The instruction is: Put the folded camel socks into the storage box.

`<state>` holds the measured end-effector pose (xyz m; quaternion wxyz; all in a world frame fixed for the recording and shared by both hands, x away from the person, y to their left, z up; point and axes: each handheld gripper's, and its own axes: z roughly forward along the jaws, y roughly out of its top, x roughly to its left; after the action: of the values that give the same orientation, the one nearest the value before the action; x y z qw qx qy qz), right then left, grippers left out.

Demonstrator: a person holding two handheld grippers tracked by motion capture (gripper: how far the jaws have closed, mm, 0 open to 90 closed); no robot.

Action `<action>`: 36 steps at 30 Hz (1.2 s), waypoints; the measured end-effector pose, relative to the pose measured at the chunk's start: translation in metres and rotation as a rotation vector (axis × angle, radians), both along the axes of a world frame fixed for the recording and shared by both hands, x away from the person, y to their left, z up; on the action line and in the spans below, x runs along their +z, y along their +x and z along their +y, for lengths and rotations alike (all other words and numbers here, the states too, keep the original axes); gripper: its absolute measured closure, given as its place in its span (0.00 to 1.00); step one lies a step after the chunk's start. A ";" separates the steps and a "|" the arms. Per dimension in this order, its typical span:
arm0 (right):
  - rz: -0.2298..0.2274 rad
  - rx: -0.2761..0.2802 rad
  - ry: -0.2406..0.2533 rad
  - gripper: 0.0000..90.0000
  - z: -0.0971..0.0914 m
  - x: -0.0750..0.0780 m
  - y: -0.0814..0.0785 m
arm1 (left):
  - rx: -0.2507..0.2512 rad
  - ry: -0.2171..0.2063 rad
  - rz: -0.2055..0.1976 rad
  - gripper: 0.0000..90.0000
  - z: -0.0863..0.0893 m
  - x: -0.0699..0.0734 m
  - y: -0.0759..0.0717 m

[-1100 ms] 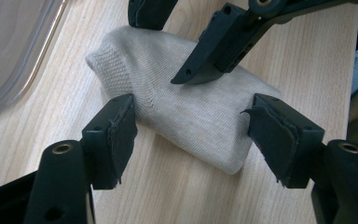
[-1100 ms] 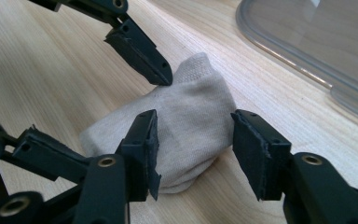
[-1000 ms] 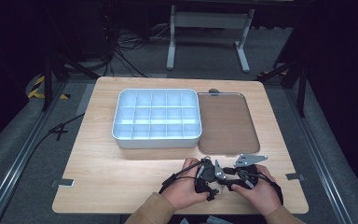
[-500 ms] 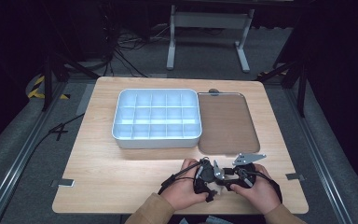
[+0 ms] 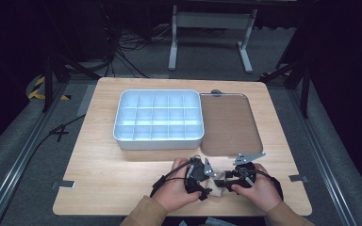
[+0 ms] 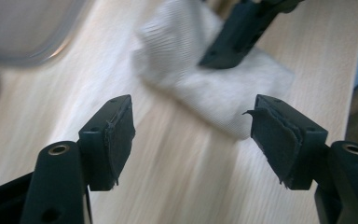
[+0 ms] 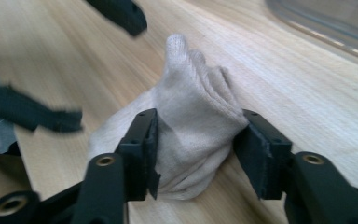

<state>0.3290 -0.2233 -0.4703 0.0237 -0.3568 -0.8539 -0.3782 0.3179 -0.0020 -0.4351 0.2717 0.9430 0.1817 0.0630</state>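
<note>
Near edge of the surface [image 5: 122,183]: open wood left of the left gripper [image 5: 199,181], passable. Ahead, the white compartment tray [image 5: 158,117] and, just beside it on the right, the brown tray [image 5: 228,123] block the middle. Between the two grippers lies a bunched cloth [image 7: 191,126]; the right gripper [image 7: 196,151] has its fingers on both sides of it, so that gap is obstructed. A bare strip runs along the right edge, past the brown tray.

r. gripper [image 7: 198,154] jaws round bunched cloth [image 7: 191,126]
</note>
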 end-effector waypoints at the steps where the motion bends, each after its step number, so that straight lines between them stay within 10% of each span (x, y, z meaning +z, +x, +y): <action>1: 0.003 0.009 0.000 0.61 0.001 0.000 0.001 | 0.014 -0.007 -0.003 0.35 0.005 0.002 0.001; 9: 0.081 0.028 0.041 0.78 0.000 0.000 0.006 | 0.067 -0.030 -0.023 0.35 0.025 0.010 0.003; 36: 0.008 0.057 0.031 0.86 0.004 0.021 -0.003 | 0.146 -0.078 -0.036 0.33 0.069 0.024 0.010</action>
<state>0.3264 -0.2188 -0.4496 0.0435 -0.3334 -0.8575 -0.3893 0.3275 0.0671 -0.4109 0.3063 0.9145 0.2474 0.0926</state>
